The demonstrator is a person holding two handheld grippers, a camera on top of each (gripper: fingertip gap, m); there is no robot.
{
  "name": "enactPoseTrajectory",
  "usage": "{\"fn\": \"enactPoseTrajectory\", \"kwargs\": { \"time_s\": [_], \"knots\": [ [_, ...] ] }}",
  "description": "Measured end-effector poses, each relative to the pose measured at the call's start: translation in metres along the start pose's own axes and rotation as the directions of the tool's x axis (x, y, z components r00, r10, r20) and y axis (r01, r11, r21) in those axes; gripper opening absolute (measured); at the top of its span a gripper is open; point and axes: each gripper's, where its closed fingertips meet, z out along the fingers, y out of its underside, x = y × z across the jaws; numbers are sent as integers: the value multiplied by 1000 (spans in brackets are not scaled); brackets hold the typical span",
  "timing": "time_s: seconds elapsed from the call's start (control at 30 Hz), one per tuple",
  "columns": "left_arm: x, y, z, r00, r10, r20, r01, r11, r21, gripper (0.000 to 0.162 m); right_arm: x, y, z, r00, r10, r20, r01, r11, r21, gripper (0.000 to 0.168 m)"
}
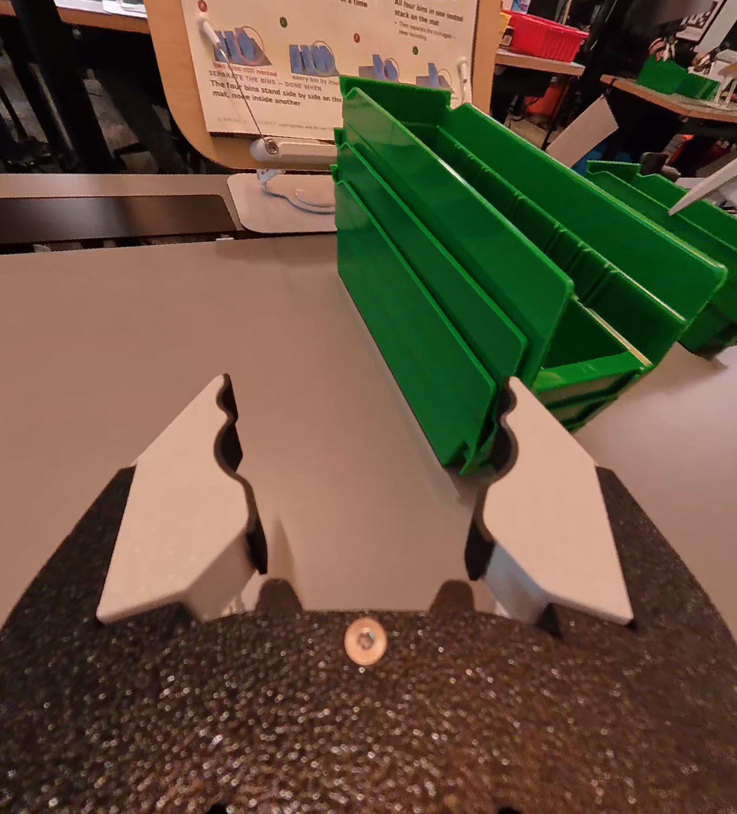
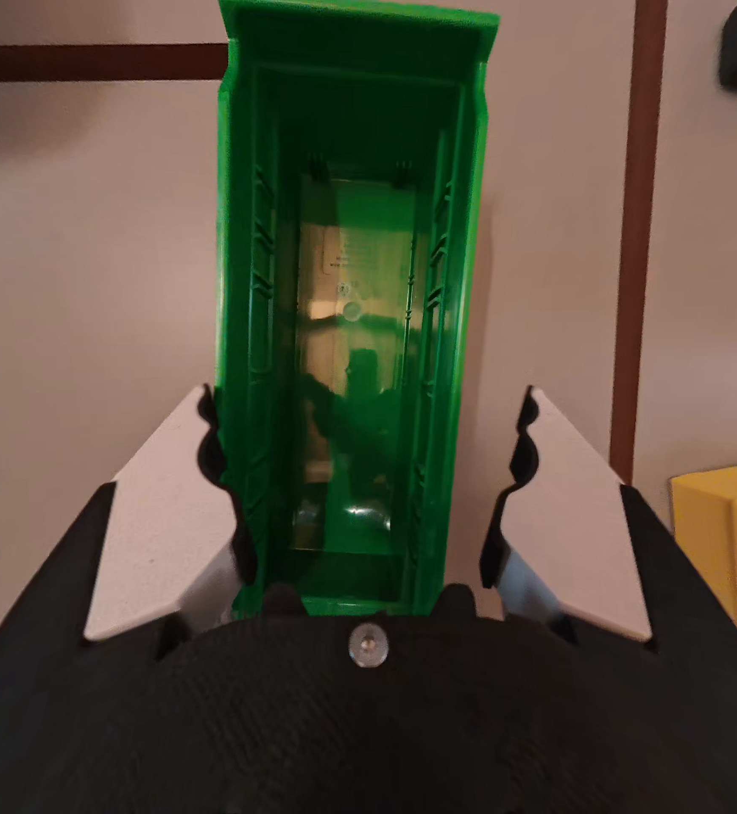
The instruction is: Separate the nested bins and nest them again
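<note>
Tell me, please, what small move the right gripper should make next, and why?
Probably close the right gripper on the single green bin: its jaws stand open around the bin's end, one finger against a wall, the other apart. The nested stack waits beside it.

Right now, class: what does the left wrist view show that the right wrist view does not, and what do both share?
Only the left wrist view shows the stack of nested green bins on the grey table, the instruction board behind it, and the left gripper, open beside the stack's near corner. Only the right wrist view shows inside the single bin, a yellow block, and the right gripper, open around that bin. Both show green bins and grey table.
</note>
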Motion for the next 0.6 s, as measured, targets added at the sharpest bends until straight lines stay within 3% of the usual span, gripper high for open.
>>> {"fn": "enactPoseTrajectory", "kwargs": {
  "time_s": [0.17,0.27,0.6],
  "knots": [
    [8,-2,-1,999,17,-38,-17,1000,-5,117,-3,3,0,1000,-5,-3,5,999,35,132],
    [9,-1,3,999,2,-50,-2,1000,-3,116,-12,8,4,998,8,54,-9,1000,10,122],
    [21,5,8,993,-46,-105,44,999,-19,116,-14,20,20,999,-43,-1,43,992,-119,128]
  ]
}}
